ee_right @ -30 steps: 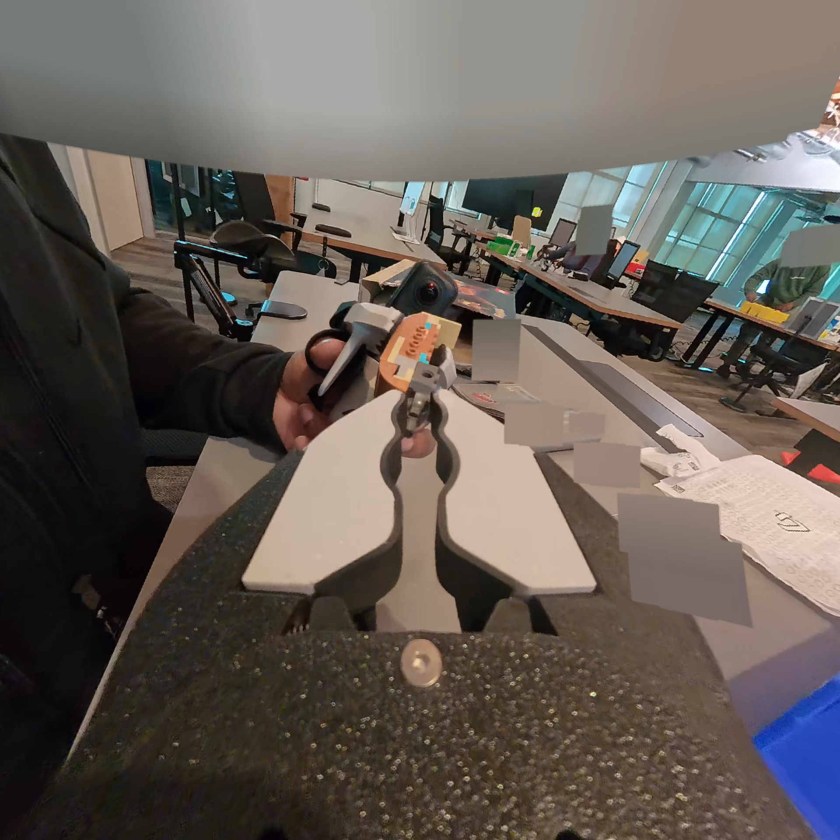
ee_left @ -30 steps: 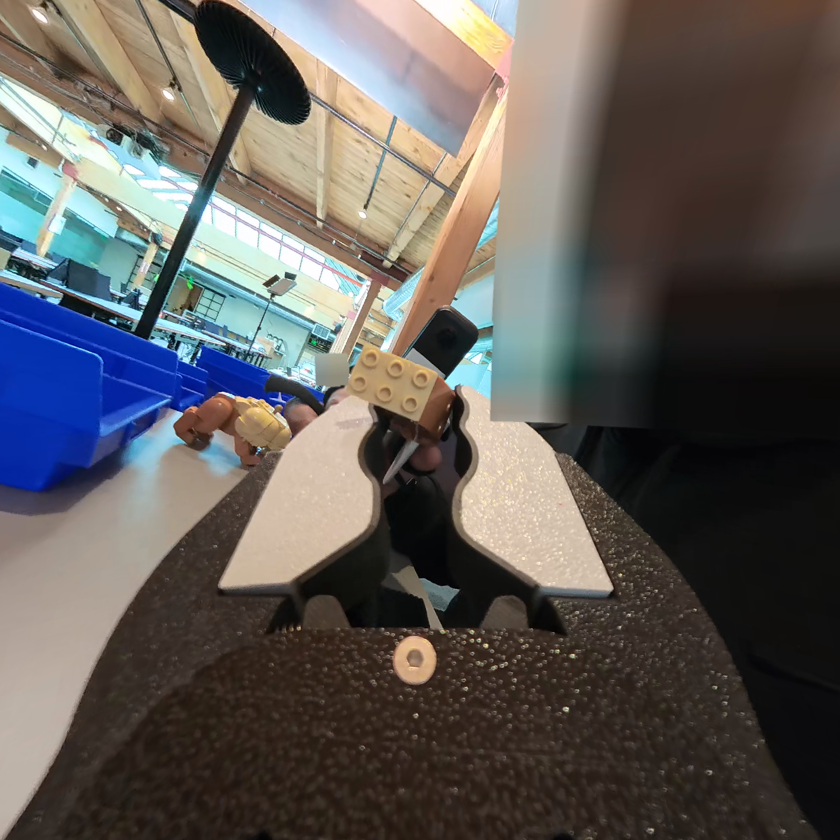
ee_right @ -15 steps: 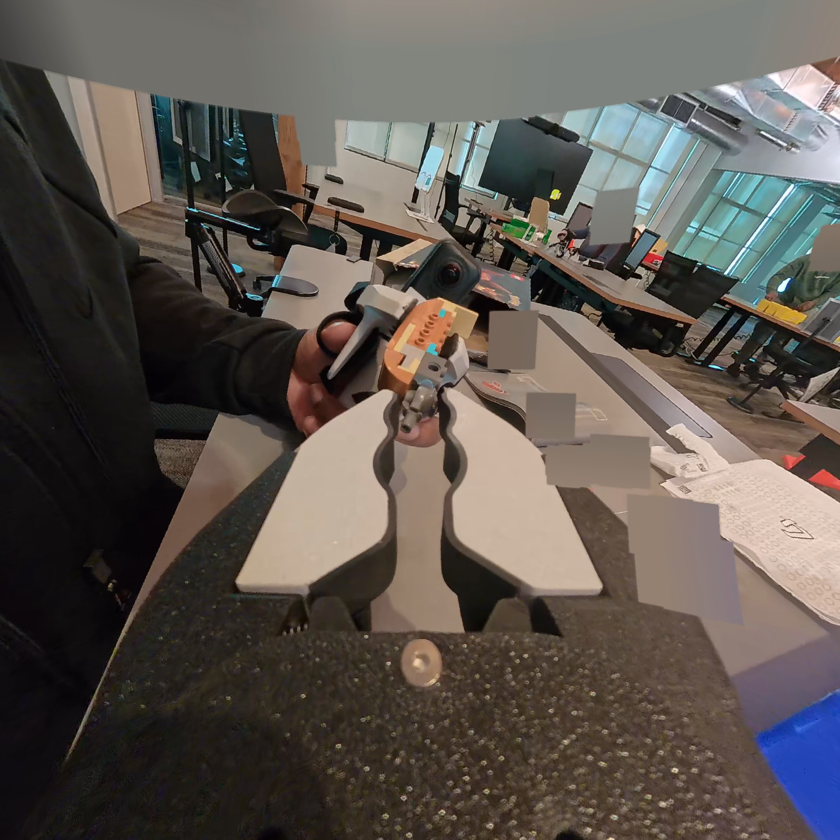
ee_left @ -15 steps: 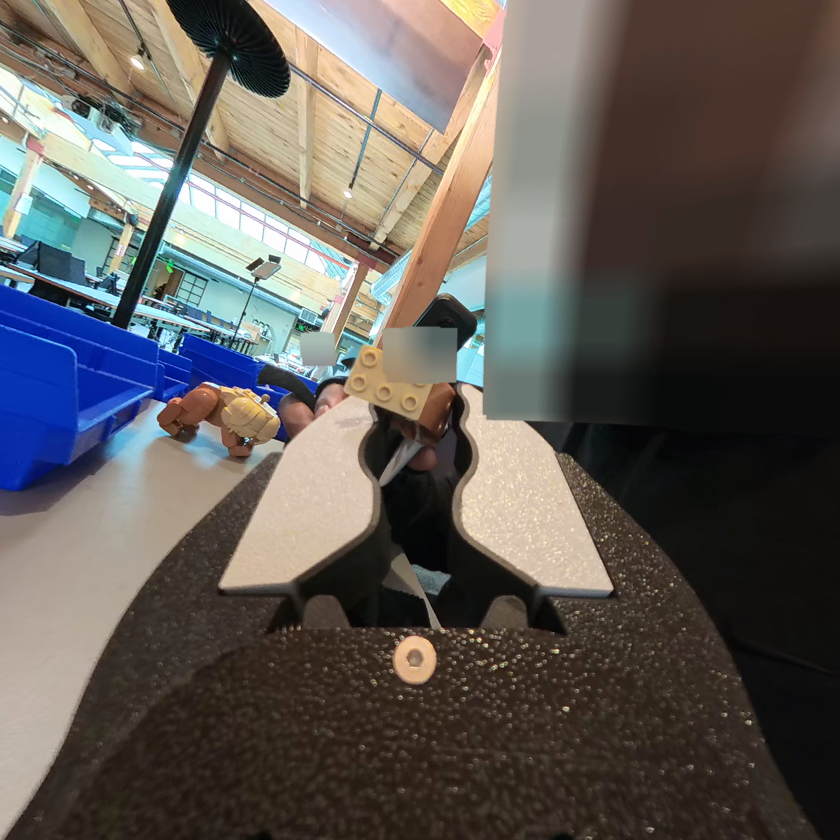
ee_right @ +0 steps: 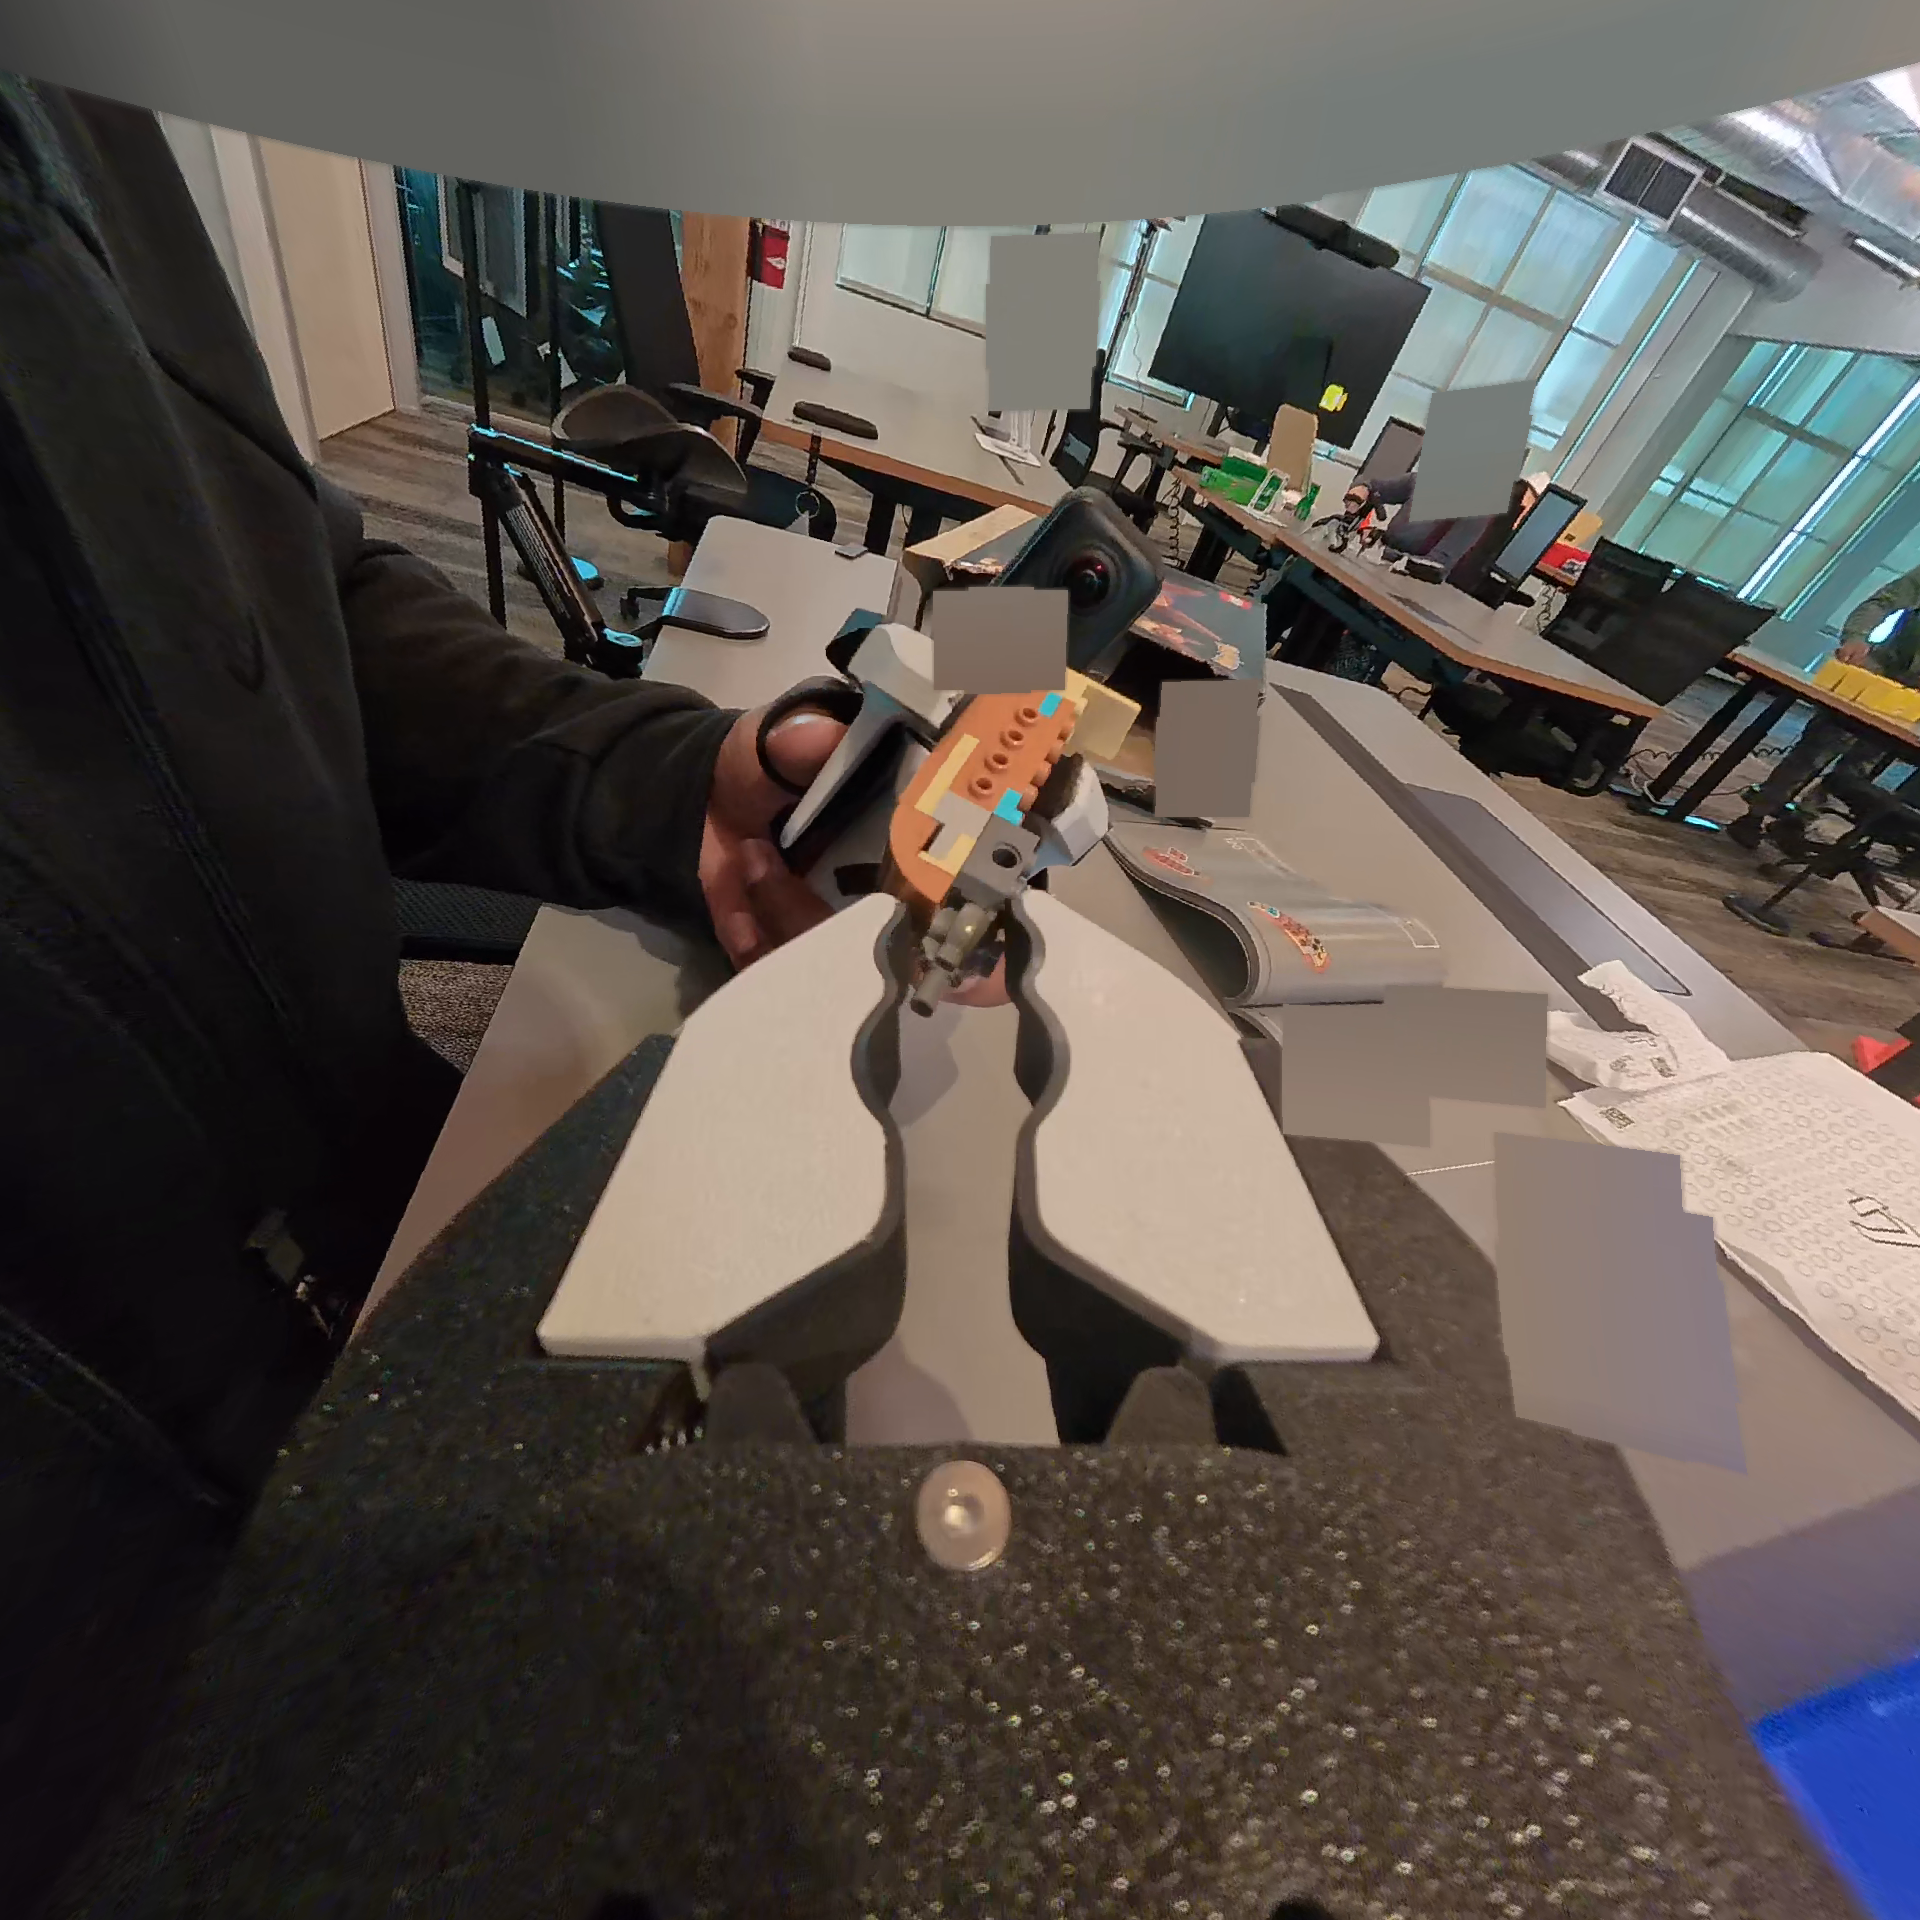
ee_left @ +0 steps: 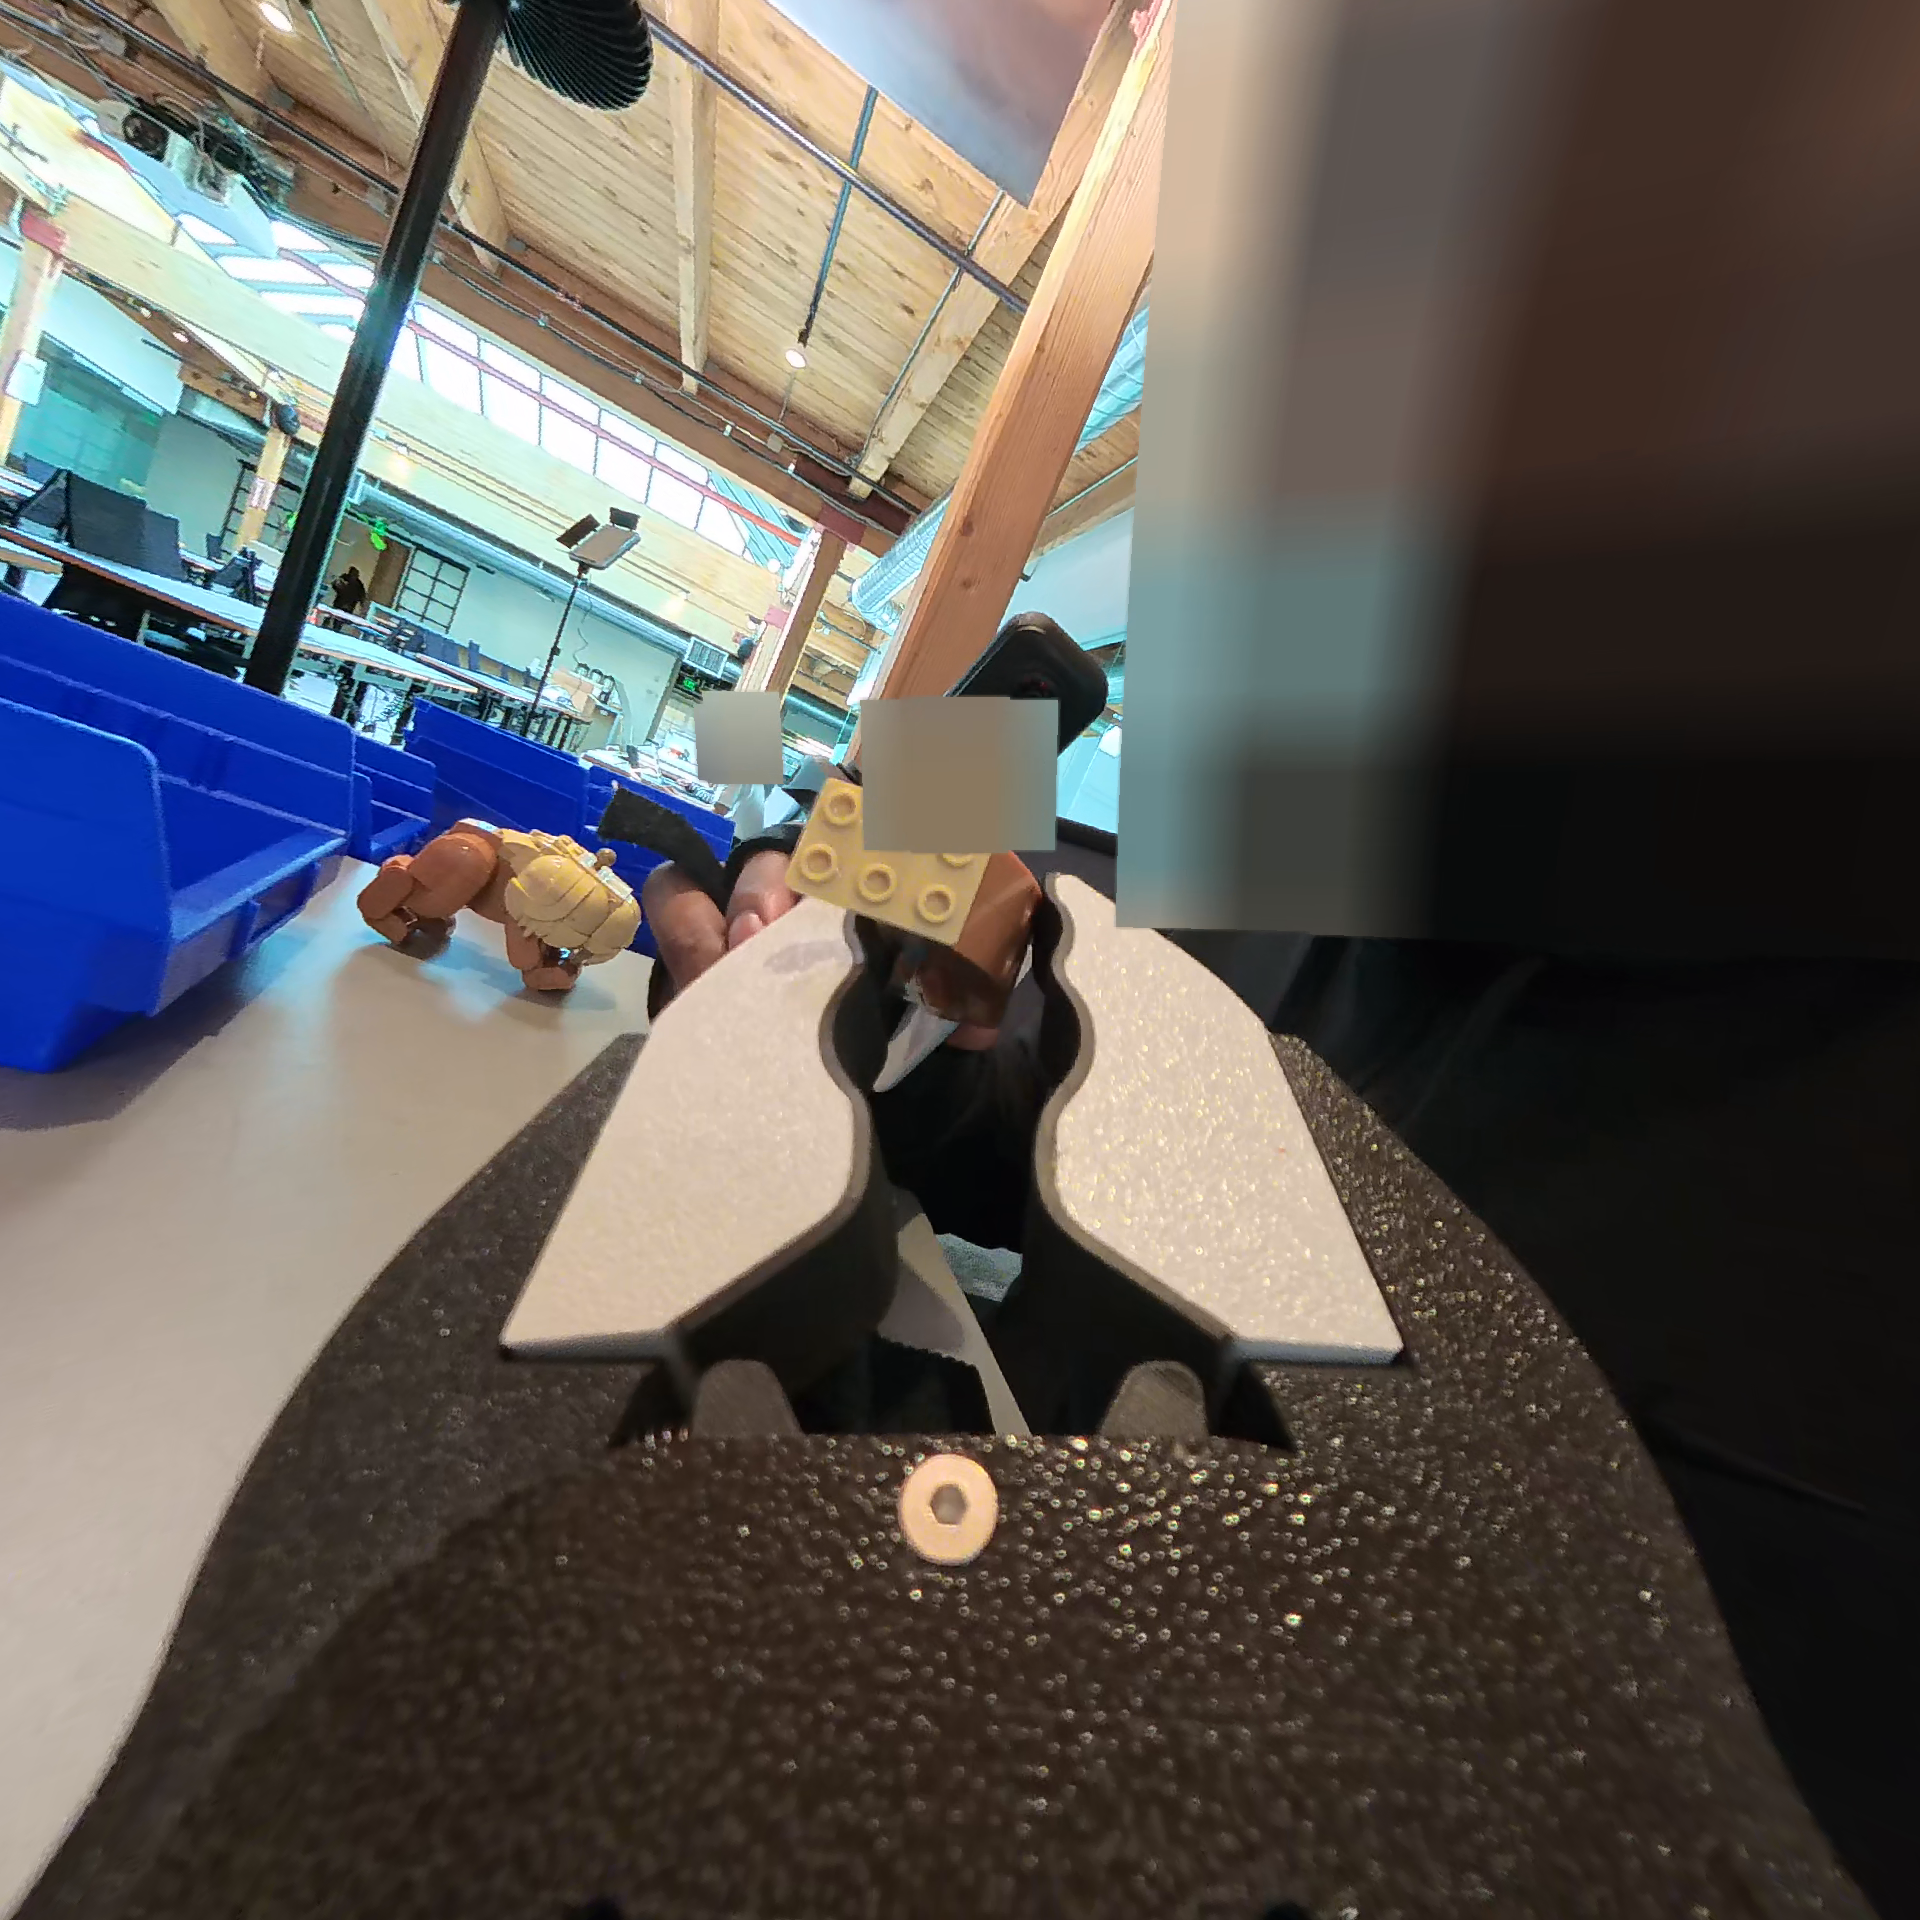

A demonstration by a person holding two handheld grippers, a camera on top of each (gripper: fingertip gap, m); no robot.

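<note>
Gripping a brown and tan brick assembly (ee_left: 940,904) between its narrowly parted fingertips, the left gripper (ee_left: 940,925) has both pads against the brown body, the tan studded plate uppermost. At the assembly's other end a grey pin piece (ee_right: 961,940) pokes between the fingertips of the right gripper (ee_right: 961,935), which stand a little apart; I cannot tell whether they pinch it. On the grey table (ee_left: 208,1143), at ten o'clock from the left gripper, stands a brown and tan brick animal (ee_left: 509,899), with blue bins (ee_left: 135,894) at nine o'clock. Printed paper sheets (ee_right: 1756,1174) lie at three o'clock from the right gripper.
</note>
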